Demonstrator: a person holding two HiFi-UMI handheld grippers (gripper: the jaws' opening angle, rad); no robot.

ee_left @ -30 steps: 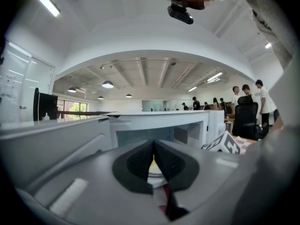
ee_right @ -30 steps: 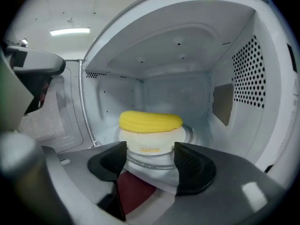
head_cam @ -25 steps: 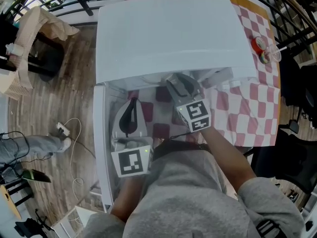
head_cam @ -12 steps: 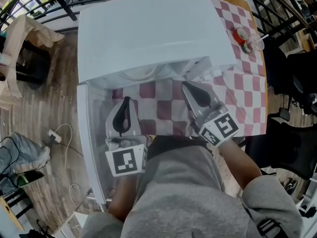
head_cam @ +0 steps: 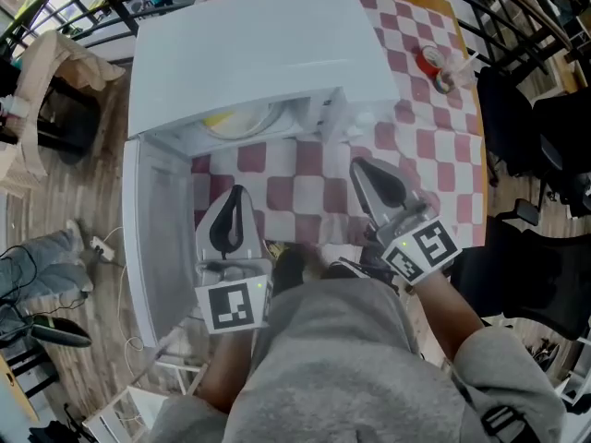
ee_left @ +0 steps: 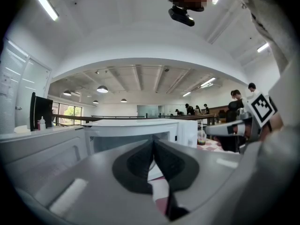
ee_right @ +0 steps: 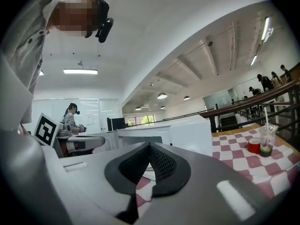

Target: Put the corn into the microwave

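White microwave (head_cam: 249, 53) on the desk (head_cam: 434, 155), over a red-and-white checked cloth (head_cam: 305, 187). Door (head_cam: 152, 238) swung wide open to the left of the head view, cavity exposed. Inside the cavity: a glass plate (head_cam: 272, 118), and on it the yellow corn (head_cam: 224, 118), partly hidden under the front edge of the microwave's top. Nothing else made out inside.

Left claw (head_cam: 236, 192) in front of the open cavity, just beside the door, pointing toward the opening. Jaws pressed together, black pads touching, nothing held between them. Right claw (head_cam: 363, 167) over the checked cloth, to the right of the opening and apart from the microwave. Likewise closed tight, pads meeting, empty. Both claws well clear of the corn.

At the far right of the desk, a clear plastic cup (ee_right: 266, 142) with a straw (ee_right: 265, 118) standing in it and something multicoloured at the bottom. Touching or just beside it, a low red tub (ee_right: 253, 145), contents impossible to tell.
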